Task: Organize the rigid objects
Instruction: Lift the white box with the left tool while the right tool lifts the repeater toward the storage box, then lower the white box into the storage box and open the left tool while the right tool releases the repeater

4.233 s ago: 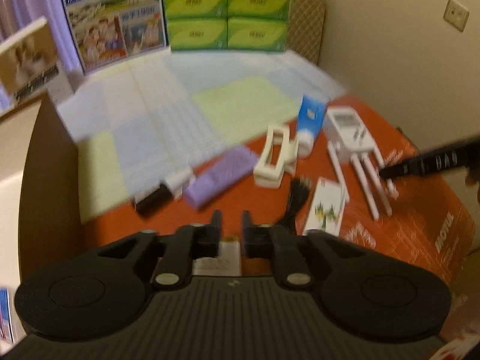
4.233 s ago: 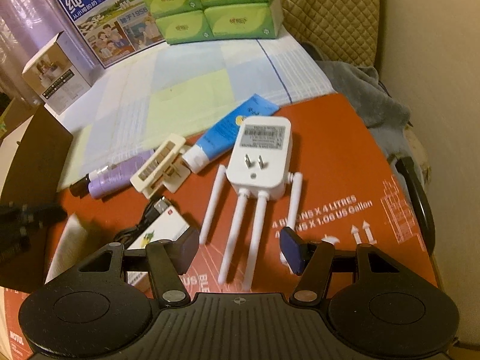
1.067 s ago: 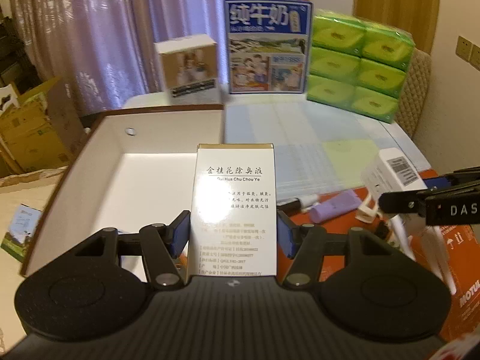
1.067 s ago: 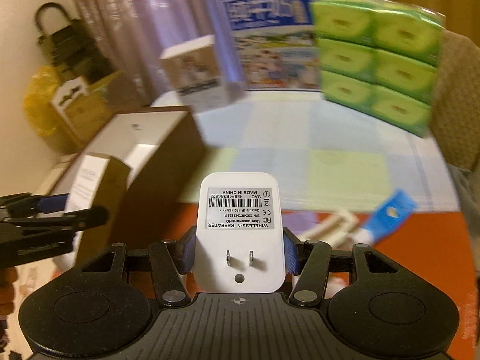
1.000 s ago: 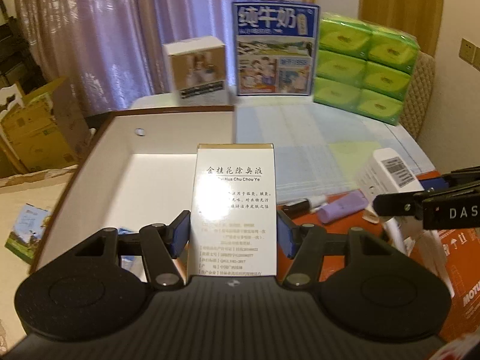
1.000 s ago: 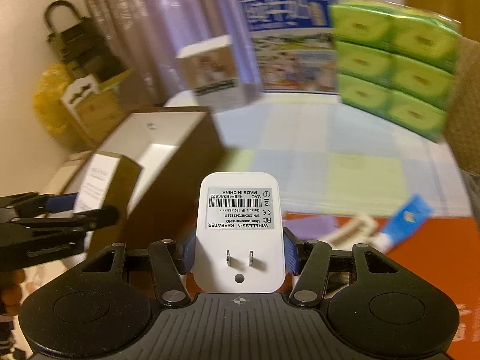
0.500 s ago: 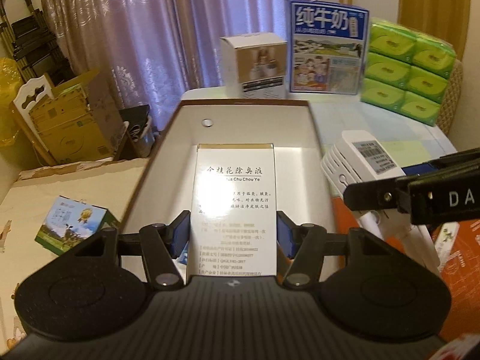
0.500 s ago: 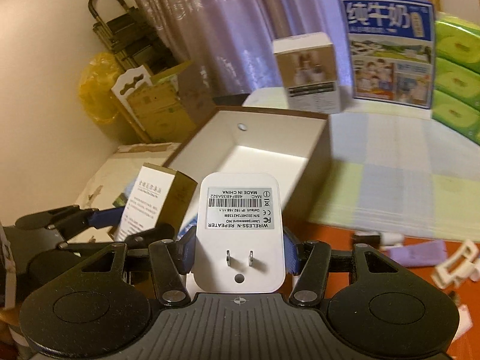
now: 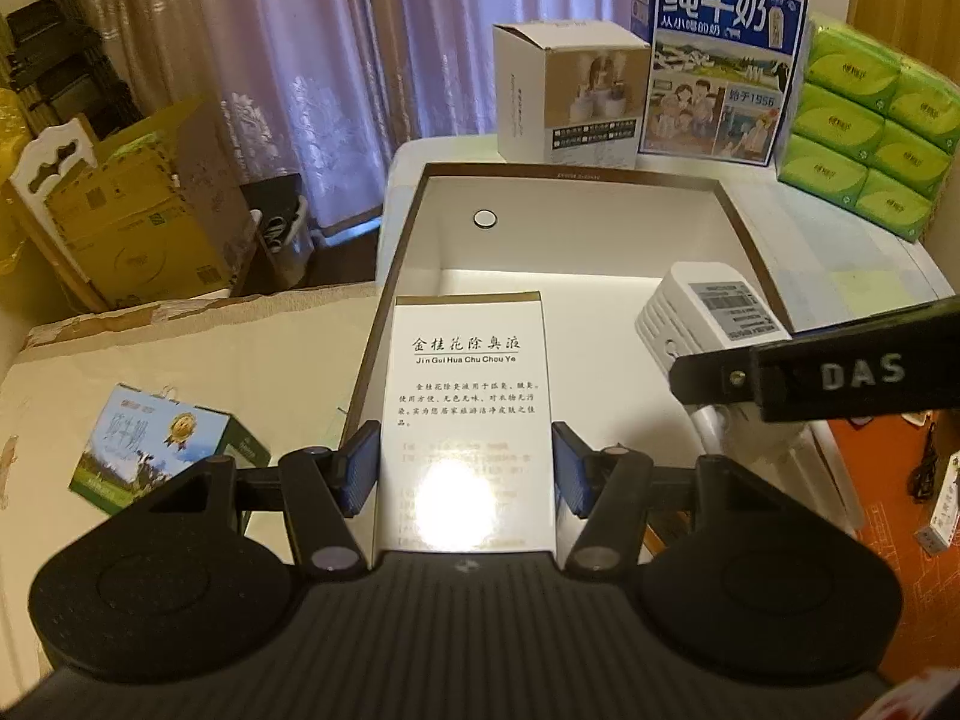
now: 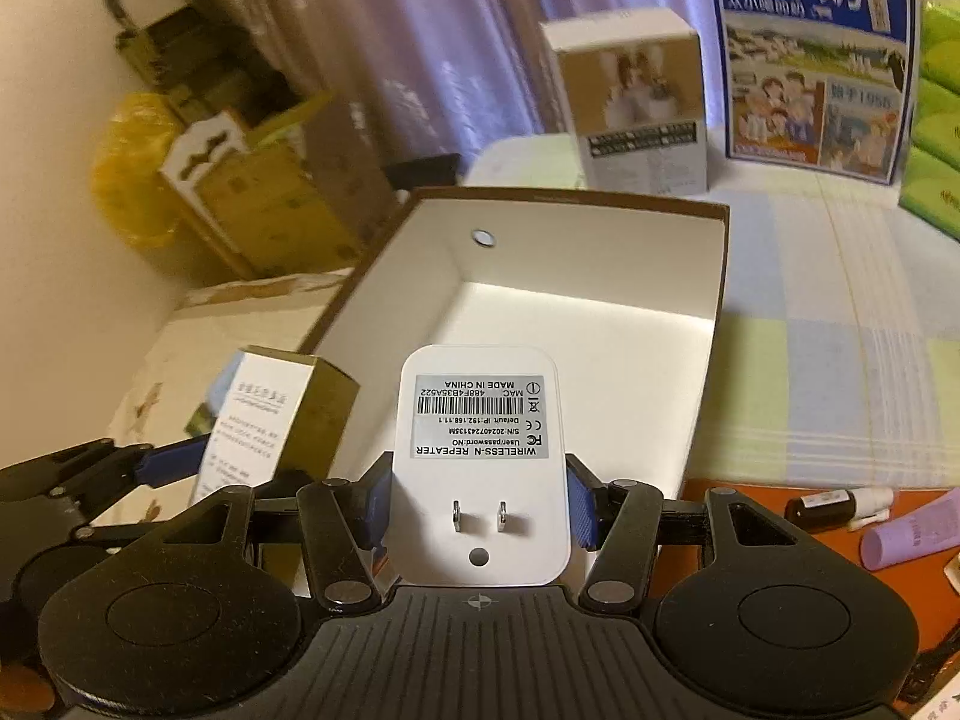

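Note:
My left gripper (image 9: 467, 474) is shut on a tall white and gold carton (image 9: 468, 396) with Chinese print, held upright above the near end of an open box (image 9: 576, 171) with brown outside and white inside. My right gripper (image 10: 478, 513) is shut on a white wireless repeater (image 10: 480, 468), plug prongs facing the camera, also over the box (image 10: 576, 199). In the left wrist view the repeater (image 9: 708, 312) hangs to the right of the carton, with the right gripper's black arm below it. In the right wrist view the carton (image 10: 270, 414) and left gripper (image 10: 198, 456) sit at the left.
A white product box (image 9: 570, 96), a blue milk carton case (image 9: 720, 54) and green tissue packs (image 9: 870, 120) stand behind the box. A small milk box (image 9: 150, 450) lies at the left. A purple tube (image 10: 912, 531) and dark bottle (image 10: 828, 504) lie on the orange surface (image 10: 780, 546).
Both grippers have carried their loads leftward from the orange surface to above the open box. The carton and the repeater stay gripped the same way.

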